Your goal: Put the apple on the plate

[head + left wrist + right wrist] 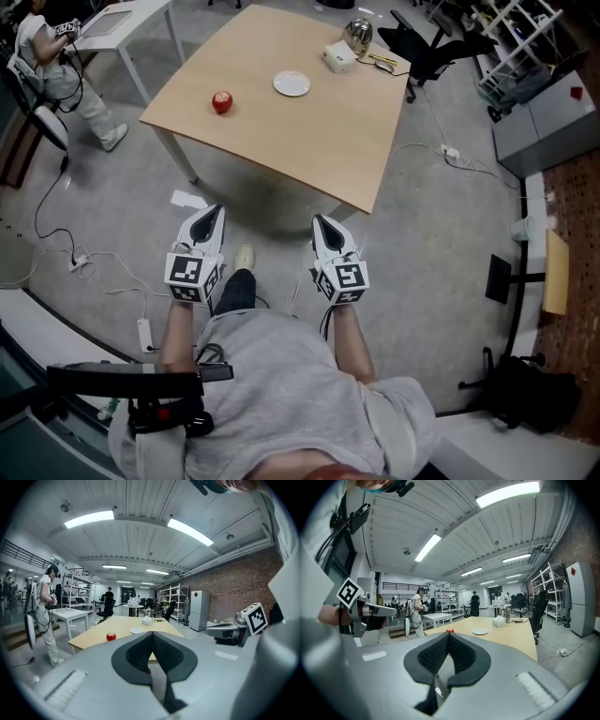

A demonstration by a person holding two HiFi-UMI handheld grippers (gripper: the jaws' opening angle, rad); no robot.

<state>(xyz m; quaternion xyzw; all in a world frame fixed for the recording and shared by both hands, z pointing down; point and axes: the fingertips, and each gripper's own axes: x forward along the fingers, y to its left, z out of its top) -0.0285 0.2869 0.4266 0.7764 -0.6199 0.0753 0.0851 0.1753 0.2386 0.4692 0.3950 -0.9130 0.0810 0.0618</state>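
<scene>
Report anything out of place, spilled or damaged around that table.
Nothing is spilled or tipped. The apple and plate sit apart on the table. Only a white scrap lies loose on the floor beside it.

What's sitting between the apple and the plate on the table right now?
Nothing visible. Only bare tabletop lies between the apple and the plate; the white box and metal kettle stand beyond the plate, off that path.

Grey floor [441, 234], wooden table [309, 131], brick wall [234, 583]
</scene>
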